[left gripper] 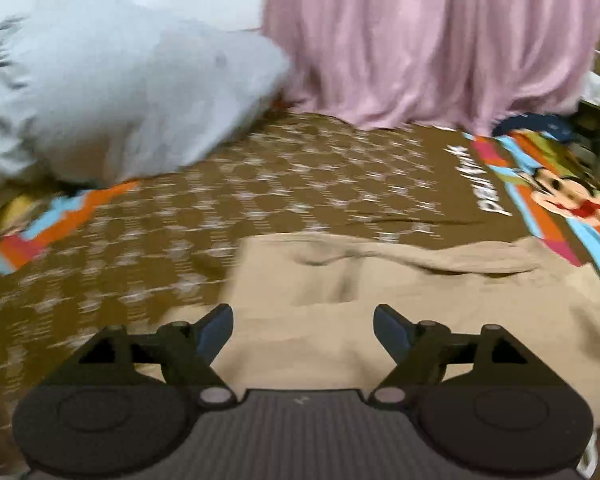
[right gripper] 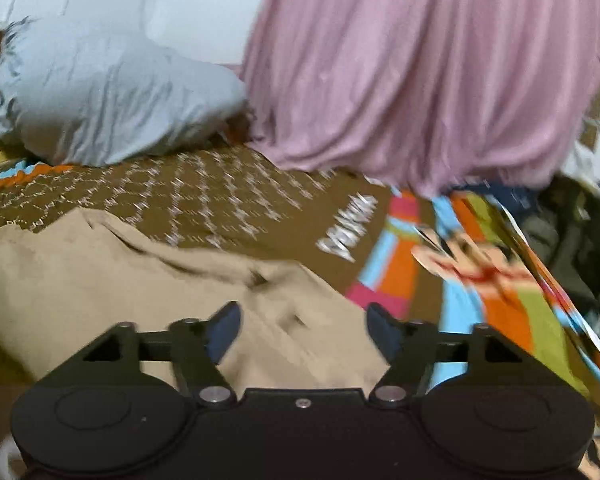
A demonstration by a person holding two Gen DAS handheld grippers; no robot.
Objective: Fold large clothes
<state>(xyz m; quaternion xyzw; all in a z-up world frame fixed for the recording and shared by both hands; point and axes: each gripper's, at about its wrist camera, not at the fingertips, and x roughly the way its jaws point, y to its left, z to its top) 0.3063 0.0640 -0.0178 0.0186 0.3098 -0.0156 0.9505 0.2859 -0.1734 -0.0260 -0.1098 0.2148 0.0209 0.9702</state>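
Now both grippers tilt downward over a beige garment [left gripper: 380, 320] that lies spread on a brown patterned bedspread [left gripper: 260, 184]. The left gripper [left gripper: 303, 326] has its jaws spread wide with nothing between them; the beige cloth lies below the fingertips, and no pad presses on it. The right gripper [right gripper: 303, 324] is likewise wide open and empty, above the beige garment [right gripper: 120, 280] near its right-hand edge. In the left wrist view the garment's long axis runs across the picture, left to right, with a fold line along its far edge. In the right wrist view it slants from the upper left to the lower right. Beyond it hang a pink curtain [left gripper: 440, 40] and a pale grey pillow [left gripper: 120, 100]. Both views are blurred.
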